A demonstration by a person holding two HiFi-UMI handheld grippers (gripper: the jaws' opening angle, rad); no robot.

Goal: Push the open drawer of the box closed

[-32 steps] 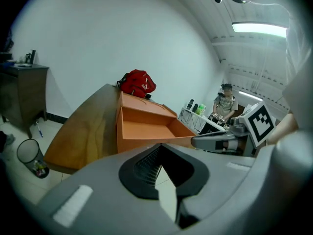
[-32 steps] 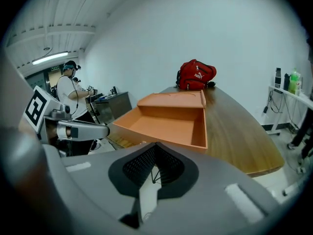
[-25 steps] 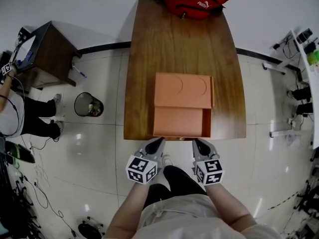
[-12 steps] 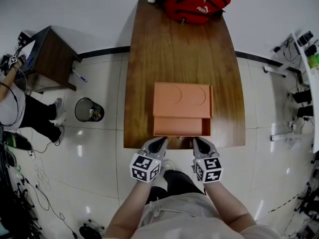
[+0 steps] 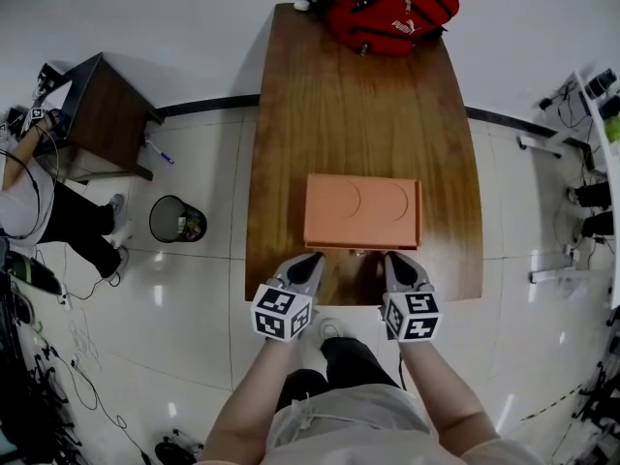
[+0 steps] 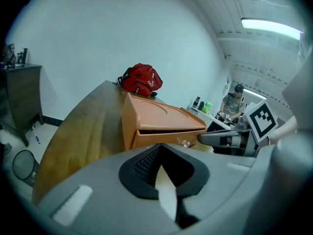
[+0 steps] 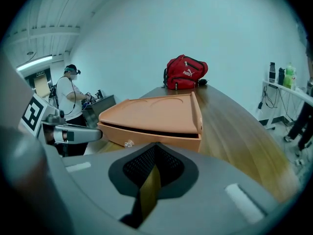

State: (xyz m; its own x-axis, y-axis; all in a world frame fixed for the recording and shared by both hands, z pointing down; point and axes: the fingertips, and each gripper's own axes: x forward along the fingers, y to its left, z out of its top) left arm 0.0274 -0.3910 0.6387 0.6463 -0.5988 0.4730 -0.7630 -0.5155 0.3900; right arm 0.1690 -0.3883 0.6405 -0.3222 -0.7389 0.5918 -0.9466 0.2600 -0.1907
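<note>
An orange box [image 5: 362,211] lies on the wooden table [image 5: 291,114] near its front edge. Its drawer [image 6: 166,137] is pushed in, with the front about flush with the box and a thin dark slit above it. A small clear knob [image 6: 185,143] sticks out of the drawer front. My left gripper [image 5: 308,263] and right gripper [image 5: 395,263] are both shut, with their tips at or just short of the drawer front on either side of the knob. In the left gripper view the right gripper [image 6: 220,138] points at the drawer from the right.
A red bag [image 5: 387,8] lies at the far end of the table. On the floor to the left are a bin [image 5: 174,219] and a dark side cabinet [image 5: 92,114], and a person [image 5: 29,201] sits there. Cables and equipment line the right wall.
The drawer, which stuck well out toward me a second ago, has slid into the box. Both grippers moved forward with it over the table edge.
</note>
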